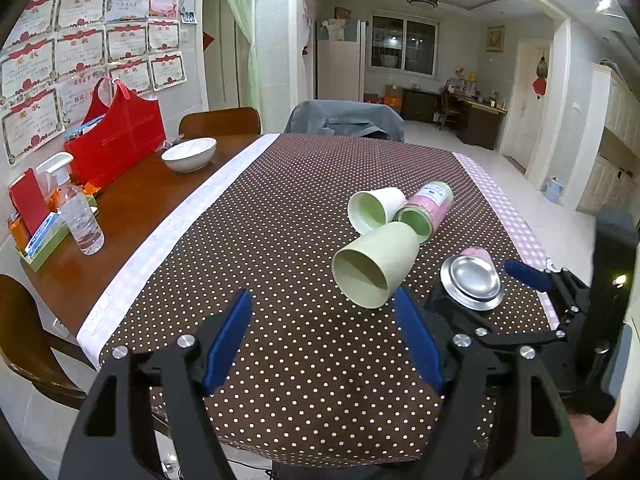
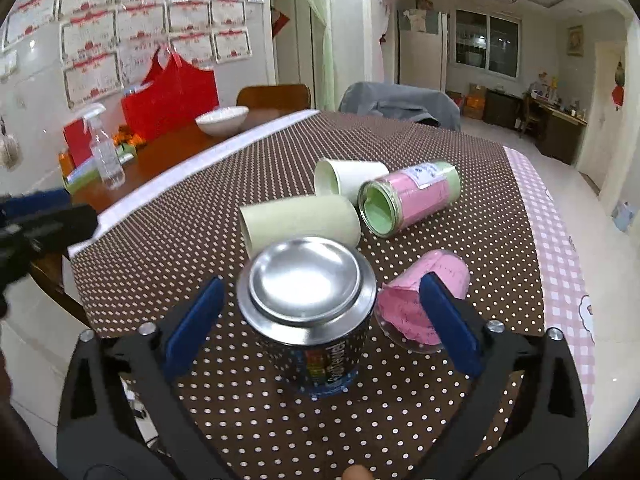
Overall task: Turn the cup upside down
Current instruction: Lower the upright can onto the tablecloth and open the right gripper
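A dark printed metal cup [image 2: 316, 352] stands mouth down on the dotted tablecloth [image 2: 460, 240], its shiny base up. My right gripper [image 2: 322, 282] is open and straddles it, with a gap on each side. The left wrist view shows the same cup [image 1: 472, 284] inside the right gripper [image 1: 476, 280]. A pale green cup [image 1: 376, 272] lies on its side just beyond my left gripper [image 1: 322, 296], which is open and holds nothing. Behind it lie a white cup [image 1: 374, 208] and a pink-and-green cup [image 1: 428, 212]. A pink cup [image 2: 424, 296] lies by the right finger.
On the bare wood at the left are a white bowl [image 1: 189, 154], a red bag [image 1: 116, 136] and a spray bottle [image 1: 80, 216]. A chair with a grey jacket [image 1: 344, 120] stands at the far edge. The table's near edge is just below both grippers.
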### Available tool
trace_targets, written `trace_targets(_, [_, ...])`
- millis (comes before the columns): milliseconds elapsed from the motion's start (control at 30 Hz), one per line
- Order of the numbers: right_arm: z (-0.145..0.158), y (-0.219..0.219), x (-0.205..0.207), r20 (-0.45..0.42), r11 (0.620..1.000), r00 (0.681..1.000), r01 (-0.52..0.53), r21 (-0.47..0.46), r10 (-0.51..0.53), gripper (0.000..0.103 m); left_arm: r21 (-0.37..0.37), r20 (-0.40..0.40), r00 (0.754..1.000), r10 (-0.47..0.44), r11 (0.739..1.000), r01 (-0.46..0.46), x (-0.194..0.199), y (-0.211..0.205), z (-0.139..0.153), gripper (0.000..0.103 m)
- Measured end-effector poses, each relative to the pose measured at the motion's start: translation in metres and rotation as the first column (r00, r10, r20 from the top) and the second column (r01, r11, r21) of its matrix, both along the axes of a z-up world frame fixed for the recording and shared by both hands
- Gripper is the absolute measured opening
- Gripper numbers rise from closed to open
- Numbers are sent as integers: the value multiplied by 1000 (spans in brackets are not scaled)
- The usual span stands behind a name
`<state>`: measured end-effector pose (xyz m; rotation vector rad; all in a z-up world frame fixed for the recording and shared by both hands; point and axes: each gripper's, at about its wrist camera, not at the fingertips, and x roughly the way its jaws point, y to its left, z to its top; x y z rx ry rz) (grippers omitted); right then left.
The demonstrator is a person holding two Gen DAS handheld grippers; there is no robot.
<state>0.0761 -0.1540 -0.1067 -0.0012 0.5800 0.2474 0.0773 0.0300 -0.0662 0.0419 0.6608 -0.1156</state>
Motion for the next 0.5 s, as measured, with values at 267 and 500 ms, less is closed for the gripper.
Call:
trace_targets(267, [28,-16,-18,56,996,998,33,89,-38,97,-2,28,1000,-9,1000,9,-8,-5,8,72])
trace_targets(500, [50,-27,-31,72,990,995,65,125,-75,97,0,57,998,-21,1000,22,-19,-12,17,72])
